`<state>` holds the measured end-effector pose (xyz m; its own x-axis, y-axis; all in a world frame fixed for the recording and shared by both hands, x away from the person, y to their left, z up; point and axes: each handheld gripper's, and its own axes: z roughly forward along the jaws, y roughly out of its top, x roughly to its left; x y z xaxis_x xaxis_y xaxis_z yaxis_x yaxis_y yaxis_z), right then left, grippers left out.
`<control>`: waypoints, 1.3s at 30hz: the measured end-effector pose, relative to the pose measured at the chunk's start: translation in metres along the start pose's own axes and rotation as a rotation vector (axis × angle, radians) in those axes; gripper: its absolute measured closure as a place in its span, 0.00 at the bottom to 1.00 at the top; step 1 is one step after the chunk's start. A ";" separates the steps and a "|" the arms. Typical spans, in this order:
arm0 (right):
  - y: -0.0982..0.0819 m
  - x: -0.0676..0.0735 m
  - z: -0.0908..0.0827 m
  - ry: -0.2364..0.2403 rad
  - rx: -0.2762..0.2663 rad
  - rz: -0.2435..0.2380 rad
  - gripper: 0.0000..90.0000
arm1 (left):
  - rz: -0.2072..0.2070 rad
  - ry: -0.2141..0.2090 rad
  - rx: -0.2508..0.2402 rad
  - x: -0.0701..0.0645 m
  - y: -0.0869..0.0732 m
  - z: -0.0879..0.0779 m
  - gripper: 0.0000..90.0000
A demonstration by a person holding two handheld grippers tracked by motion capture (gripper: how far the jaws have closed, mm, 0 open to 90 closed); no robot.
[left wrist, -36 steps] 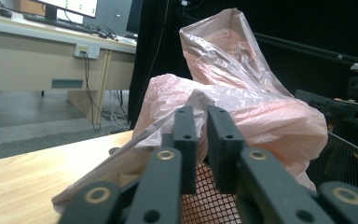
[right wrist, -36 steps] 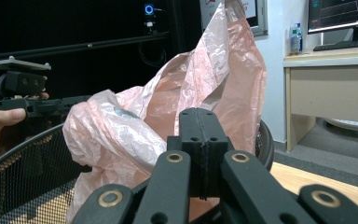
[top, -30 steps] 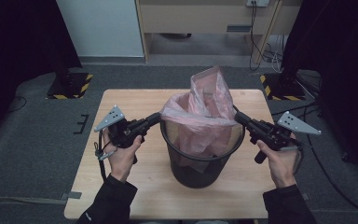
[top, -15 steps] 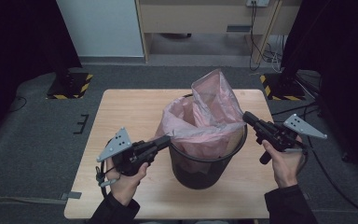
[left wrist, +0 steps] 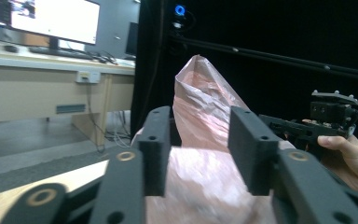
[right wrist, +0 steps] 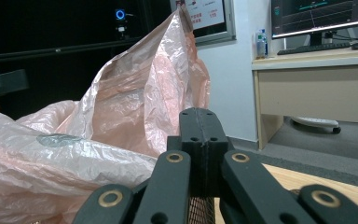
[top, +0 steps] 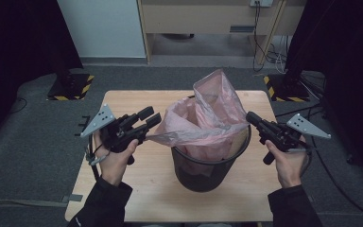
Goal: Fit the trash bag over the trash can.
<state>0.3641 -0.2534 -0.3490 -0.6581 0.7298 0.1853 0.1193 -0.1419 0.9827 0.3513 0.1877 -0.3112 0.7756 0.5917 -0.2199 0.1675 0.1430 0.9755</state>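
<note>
A black mesh bin (top: 208, 172) stands mid-table with a pink plastic bag (top: 208, 111) in it, one peak standing tall. My left gripper (top: 149, 117) hovers left of the bin. Its jaws have just been opening and now stand apart, and the bag's stretched left corner ends just below them, with no pad pressing on it. In the left gripper view, the left gripper (left wrist: 200, 121) frames the bag (left wrist: 205, 93) beyond. My right gripper (top: 251, 117) sits at the bin's right rim, shut on the bag's edge. Seen from the right gripper (right wrist: 200, 116), the bag (right wrist: 121, 93) spreads away to the left.
The wooden table (top: 123, 198) has bare room on both sides of the bin. Behind it stand a wooden desk (top: 208, 19) and two stands with striped bases (top: 71, 87). Cables lie on the grey floor at the right.
My left gripper drew the bag's left edge out over the rim, then opened its jaws and rose, standing farther left. The right gripper stayed at the right rim.
</note>
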 end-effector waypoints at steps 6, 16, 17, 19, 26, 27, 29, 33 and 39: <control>0.000 -0.001 0.000 0.001 -0.003 0.004 1.00 | -0.004 -0.041 0.084 0.001 -0.016 0.006 0.59; 0.003 0.000 0.000 0.022 -0.031 0.005 1.00 | 0.049 -0.057 0.129 -0.034 -0.036 -0.006 0.52; 0.003 0.001 0.000 0.026 -0.036 0.005 1.00 | 0.052 -0.046 0.141 -0.036 -0.037 -0.005 0.52; 0.005 0.002 0.001 0.033 -0.045 0.017 0.94 | 0.056 -0.024 0.144 -0.039 -0.037 -0.005 0.53; 0.007 0.007 0.001 0.048 -0.049 0.051 0.67 | 0.075 -0.017 0.178 -0.053 -0.037 -0.009 0.59; 0.007 0.008 0.001 0.050 -0.047 0.049 0.66 | 0.078 -0.013 0.190 -0.055 -0.037 -0.009 0.62; 0.008 0.010 0.001 0.067 -0.042 0.053 0.65 | 0.101 -0.002 0.213 -0.058 -0.038 -0.009 0.66; 0.008 0.014 0.003 0.096 -0.018 0.045 0.77 | 0.094 -0.014 0.239 -0.062 -0.041 -0.008 0.79; 0.005 0.016 0.003 0.129 0.011 -0.006 1.00 | 0.094 -0.042 0.244 -0.065 -0.043 -0.007 1.00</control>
<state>0.3566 -0.2402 -0.3406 -0.7489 0.6384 0.1779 0.1231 -0.1298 0.9839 0.2894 0.1489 -0.3387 0.8183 0.5594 -0.1324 0.2316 -0.1100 0.9666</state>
